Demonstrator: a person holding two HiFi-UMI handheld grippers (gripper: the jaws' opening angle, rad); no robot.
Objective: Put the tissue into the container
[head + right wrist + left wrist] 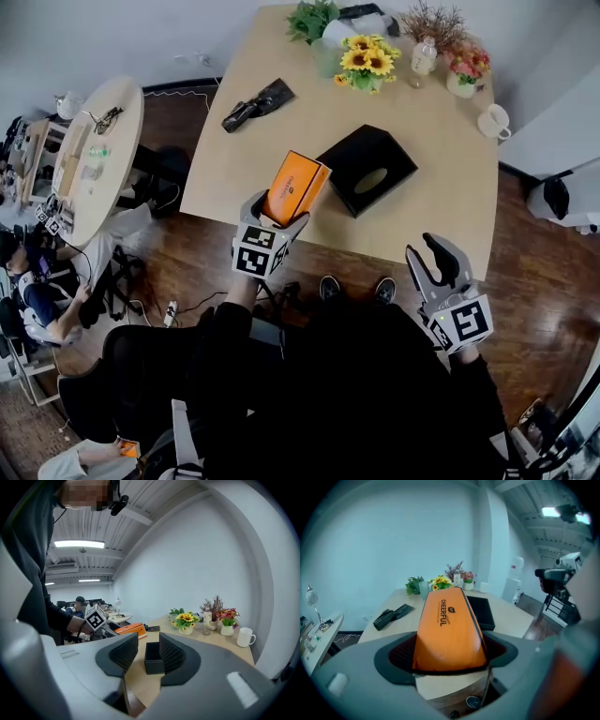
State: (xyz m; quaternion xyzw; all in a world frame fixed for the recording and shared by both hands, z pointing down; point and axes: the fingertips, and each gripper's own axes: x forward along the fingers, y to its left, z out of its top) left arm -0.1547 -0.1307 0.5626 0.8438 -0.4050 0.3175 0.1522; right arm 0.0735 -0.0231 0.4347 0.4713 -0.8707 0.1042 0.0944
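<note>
The left gripper (pixel 279 214) pinches the orange tissue pack (pixel 296 186) beside the black container (pixel 367 169). The right gripper (pixel 434 255) hangs off the table (pixel 281 131), jaws spread and empty.

Near edge open, far end crowded

I see bare wood on the table (pixel 281 141) on both sides of the black container (pixel 367 169). The widest lane runs between it and the white mug (pixel 493 120). The orange tissue pack (pixel 295 186) in my left gripper (pixel 278 214) stands just beside the container's left corner, closing that side. A black pouch (pixel 256 103) lies well apart on the left. Sunflowers (pixel 366 61), a bottle (pixel 424 54) and a pink flower pot (pixel 466 70) block the far end. My right gripper (pixel 429 258) hangs off the table over the floor.
</note>
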